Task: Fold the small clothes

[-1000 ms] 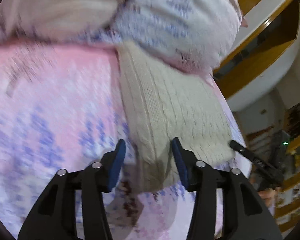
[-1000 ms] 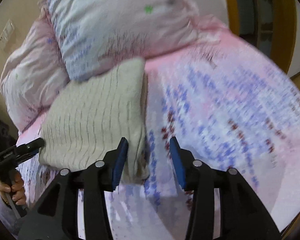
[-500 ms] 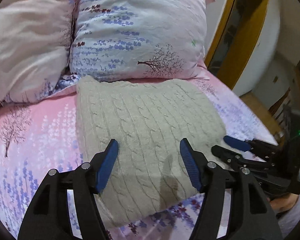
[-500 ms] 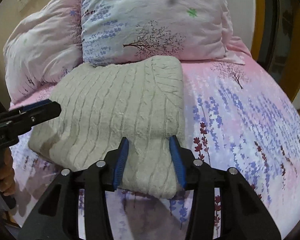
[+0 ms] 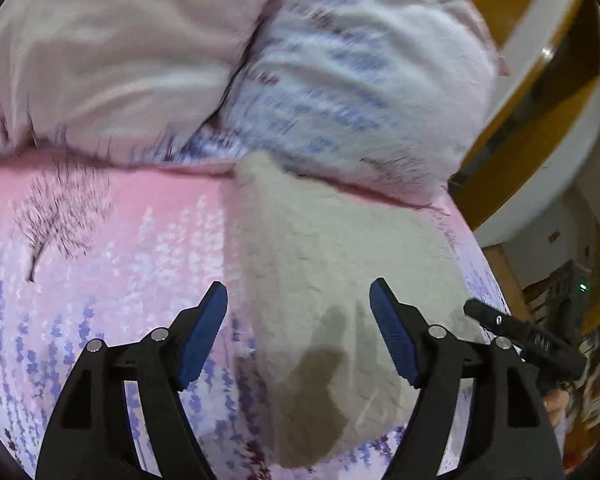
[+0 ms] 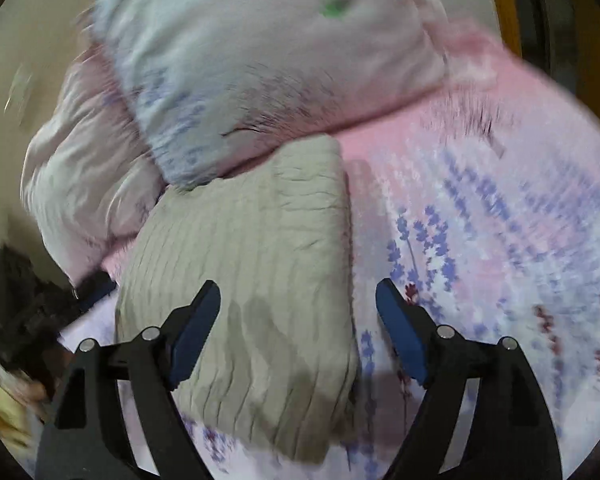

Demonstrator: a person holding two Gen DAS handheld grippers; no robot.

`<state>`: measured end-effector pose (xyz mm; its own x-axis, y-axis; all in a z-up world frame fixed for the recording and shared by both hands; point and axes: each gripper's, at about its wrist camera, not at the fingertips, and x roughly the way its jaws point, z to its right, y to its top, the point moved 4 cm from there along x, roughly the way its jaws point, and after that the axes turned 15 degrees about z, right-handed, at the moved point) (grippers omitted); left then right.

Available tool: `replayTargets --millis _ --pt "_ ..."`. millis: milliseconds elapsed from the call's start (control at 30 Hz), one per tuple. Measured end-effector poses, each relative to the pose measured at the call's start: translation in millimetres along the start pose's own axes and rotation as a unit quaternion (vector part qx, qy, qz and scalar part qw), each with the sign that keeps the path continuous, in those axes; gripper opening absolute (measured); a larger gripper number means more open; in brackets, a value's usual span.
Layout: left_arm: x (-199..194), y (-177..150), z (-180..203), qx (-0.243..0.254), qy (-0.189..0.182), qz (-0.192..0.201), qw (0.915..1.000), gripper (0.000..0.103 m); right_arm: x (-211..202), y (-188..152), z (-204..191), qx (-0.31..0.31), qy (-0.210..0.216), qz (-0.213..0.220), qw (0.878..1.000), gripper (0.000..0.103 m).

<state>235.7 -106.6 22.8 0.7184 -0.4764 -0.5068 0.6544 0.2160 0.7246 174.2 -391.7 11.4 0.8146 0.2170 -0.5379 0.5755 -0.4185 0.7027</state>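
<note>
A folded beige cable-knit sweater lies on the pink floral bedsheet, just in front of the pillows. My left gripper is open and empty, hovering above the sweater's near left corner. My right gripper is open and empty, above the sweater near its right edge. The right gripper also shows at the right of the left wrist view. Both views are blurred by motion.
Two pillows lean at the head of the bed: a pale pink one and a floral white-blue one. A wooden bed frame or door frame stands to the right. The sheet spreads right of the sweater.
Both grippers have opened wider and swung outward, so the left one now sits over the sweater's left corner and the right one over its right edge. The sweater lies where it was.
</note>
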Motion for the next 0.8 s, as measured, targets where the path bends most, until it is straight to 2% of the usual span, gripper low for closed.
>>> replayTargets --millis 100,167,200,300,333,367,400,433,567,667,800 --pt "20.9 -6.4 -11.5 -0.033 -0.001 -0.036 0.9988 0.077 21.4 0.1 8.1 0.043 0.018 -0.032 0.998 0.076" --pt "28.8 -9.1 -14.7 -0.053 -0.013 -0.044 0.9975 0.077 27.0 -0.4 7.6 0.044 0.022 -0.03 0.998 0.072" --pt "30.7 -9.3 -14.7 -0.059 -0.018 -0.047 0.997 0.077 28.6 -1.4 6.8 0.048 0.026 -0.034 0.998 0.065" --pt "39.4 -10.8 -15.1 -0.077 -0.036 -0.058 0.9947 0.074 32.7 -3.7 4.4 0.057 0.039 -0.041 0.997 0.062" --pt "42.3 -12.4 -15.6 -0.091 -0.049 -0.064 0.9926 0.07 33.4 -4.5 4.2 0.062 0.043 -0.043 0.996 0.053" --pt "45.8 -14.2 -15.8 -0.109 -0.064 -0.07 0.9895 0.067 34.7 -5.9 4.4 0.072 0.052 -0.048 0.995 0.048" --pt "48.9 -14.2 -17.4 -0.119 -0.067 -0.07 0.9882 0.064 35.6 -5.4 5.4 0.081 0.061 -0.05 0.994 0.036" --pt "50.8 -13.8 -18.1 -0.126 -0.072 -0.069 0.9871 0.062 36.3 -7.2 4.7 0.095 0.08 -0.053 0.991 0.03" --pt "42.5 -12.1 -25.6 -0.152 -0.106 -0.06 0.981 0.043 30.6 -8.1 -0.4 0.119 0.099 -0.044 0.987 0.027" --pt "24.7 -5.2 -35.6 -0.163 -0.135 -0.053 0.9759 0.04 24.3 -3.8 -24.6 0.115 0.131 -0.031 0.984 0.026" --pt "-26.5 12.0 -62.0 -0.14 -0.122 -0.005 0.9826 0.04 33.9 -12.2 -75.4 0.073 0.164 -0.04 0.983 0.026"
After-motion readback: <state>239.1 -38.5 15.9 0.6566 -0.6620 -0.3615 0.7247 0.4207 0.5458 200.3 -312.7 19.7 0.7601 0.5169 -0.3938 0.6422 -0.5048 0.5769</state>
